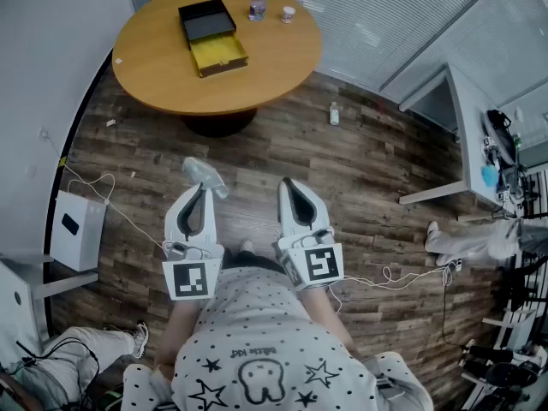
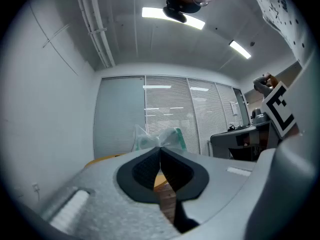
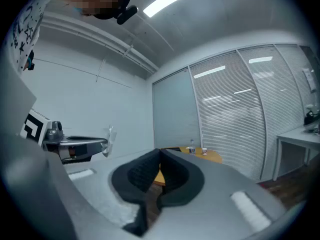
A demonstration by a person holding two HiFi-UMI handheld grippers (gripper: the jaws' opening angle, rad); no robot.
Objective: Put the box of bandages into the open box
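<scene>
Judging by how things lie, the task is barely begun. The left gripper [image 1: 203, 187] stands well short of the round table [image 1: 163, 80], its jaws pinched together on the edge of a crinkly clear packet [image 2: 159, 137] with green print. I take this to be the bandages, though it looks more like a bag than a box. The right gripper [image 1: 285, 183] is equally far from the table, jaws closed on nothing. On the table, toward its far side, sits the open box [image 1: 208, 21], black with a yellow half [image 1: 220, 54] nearer the person. A small bottle [image 1: 258, 3] and a cup [image 1: 288, 13] stand by the table's far edge. Left to do: carry the packet to the table, lower it into the box, release. No brand or label is legible; the lettering on the person's shirt [image 1: 257, 341] is too blurred to read, and the gripper cubes [image 1: 190, 279] carry only square markers
</scene>
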